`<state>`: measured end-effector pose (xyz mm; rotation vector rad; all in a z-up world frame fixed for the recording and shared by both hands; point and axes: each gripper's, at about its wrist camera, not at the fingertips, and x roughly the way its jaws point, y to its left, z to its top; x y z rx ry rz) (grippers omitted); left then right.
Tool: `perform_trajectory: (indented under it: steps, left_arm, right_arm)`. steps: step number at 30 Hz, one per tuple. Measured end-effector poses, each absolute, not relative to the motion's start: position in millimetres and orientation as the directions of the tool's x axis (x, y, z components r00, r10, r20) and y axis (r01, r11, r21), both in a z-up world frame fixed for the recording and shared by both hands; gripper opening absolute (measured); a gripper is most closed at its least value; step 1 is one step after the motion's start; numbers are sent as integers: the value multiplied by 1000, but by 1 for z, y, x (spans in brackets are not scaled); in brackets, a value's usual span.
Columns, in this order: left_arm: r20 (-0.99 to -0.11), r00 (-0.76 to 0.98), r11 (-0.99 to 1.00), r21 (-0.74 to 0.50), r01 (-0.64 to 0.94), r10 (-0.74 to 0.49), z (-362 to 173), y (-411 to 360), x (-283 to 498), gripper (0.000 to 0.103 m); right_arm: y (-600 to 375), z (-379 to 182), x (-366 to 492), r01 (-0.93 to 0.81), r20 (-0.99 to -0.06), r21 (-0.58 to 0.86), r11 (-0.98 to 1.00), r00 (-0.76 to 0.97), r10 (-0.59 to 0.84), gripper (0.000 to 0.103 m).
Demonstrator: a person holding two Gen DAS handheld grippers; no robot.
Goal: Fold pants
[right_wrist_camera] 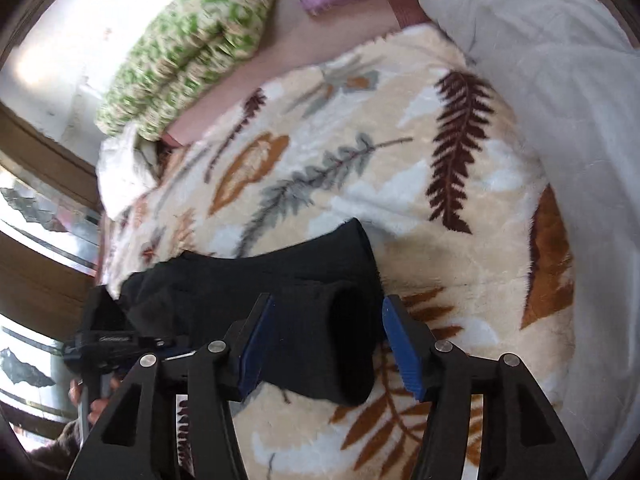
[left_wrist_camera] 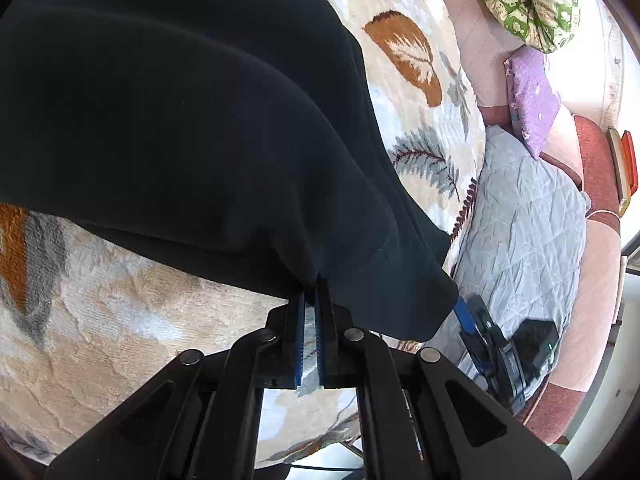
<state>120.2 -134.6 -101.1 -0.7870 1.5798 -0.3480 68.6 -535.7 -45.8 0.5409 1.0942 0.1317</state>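
Fingers of the left gripper (left_wrist_camera: 311, 300) are pinched tight on a fold of the black pants (left_wrist_camera: 180, 128), the blue pads nearly meeting with cloth caught at their tips. From that pinch the dark fabric drapes up and away over the leaf-patterned blanket (left_wrist_camera: 120, 312), and its hemmed corner hangs just to the right of the jaws. That gripper tilts steeply downward toward the bed.

Over on the right gripper (right_wrist_camera: 328, 340), the jaws stand parted, one blue pad on each side of a rolled, tube-like end of the pants (right_wrist_camera: 320, 320), without pressing it. That end lies flat on the blanket (right_wrist_camera: 460, 280), and this gripper too points down at a steep angle. At the lower left of the right wrist view a hand (right_wrist_camera: 94, 400) grips the other tool's handle.

Bare blanket spreads beyond the cloth toward a grey quilt (left_wrist_camera: 528, 220), which borders the blanket's far edge. A green patterned pillow (right_wrist_camera: 192, 52) and a purple cushion (left_wrist_camera: 532, 96) sit well clear of the pants.
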Motion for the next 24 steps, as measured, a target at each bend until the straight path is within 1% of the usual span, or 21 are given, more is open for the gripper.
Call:
perform_trajectory:
  steps: [2, 3, 4, 5, 6, 7, 11, 15, 18, 21, 24]
  left_arm:
    - [-751, 4, 720, -634, -282, -660, -101, -134, 121, 3]
    - [-749, 1, 719, -636, -282, -662, -102, -133, 121, 3]
    - [-748, -1, 717, -637, -285, -664, -103, -132, 122, 3]
    - [-746, -4, 715, -636, -289, -666, -104, -132, 122, 3]
    - [-742, -7, 711, -639, -294, -670, -105, -132, 122, 3]
    - [-739, -9, 708, -641, -296, -673, -106, -131, 123, 3]
    - [-730, -6, 695, -648, -312, -684, -106, -132, 127, 3]
    - [-717, 6, 683, -667, -298, -697, -100, -142, 130, 3]
    - [-723, -3, 693, -661, -287, -691, -101, -151, 129, 3]
    - [-730, -36, 704, -643, -302, -683, -114, -156, 126, 3]
    - [-730, -46, 706, -640, -303, -682, -121, -158, 124, 3]
  right_arm:
    - [-529, -56, 79, 174, -812, 495, 851, 442, 381, 56]
    - [-526, -60, 82, 174, -797, 523, 835, 447, 406, 49]
    - [-523, -62, 84, 174, -793, 530, 830, 449, 413, 39]
    - [-520, -65, 87, 181, -803, 519, 836, 439, 403, 34]
    - [-515, -72, 90, 201, -830, 492, 847, 403, 386, 20]
    - [-512, -76, 91, 209, -836, 491, 846, 387, 390, 2]
    - [-507, -71, 94, 186, -827, 481, 857, 420, 373, 2]
    - [-511, -43, 97, 157, -777, 501, 851, 516, 362, 2]
    - [-511, -33, 101, 142, -773, 483, 864, 534, 344, 2]
    - [-515, -48, 108, 172, -799, 452, 875, 513, 312, 2]
    - [-526, -67, 106, 219, -794, 483, 848, 518, 318, 3]
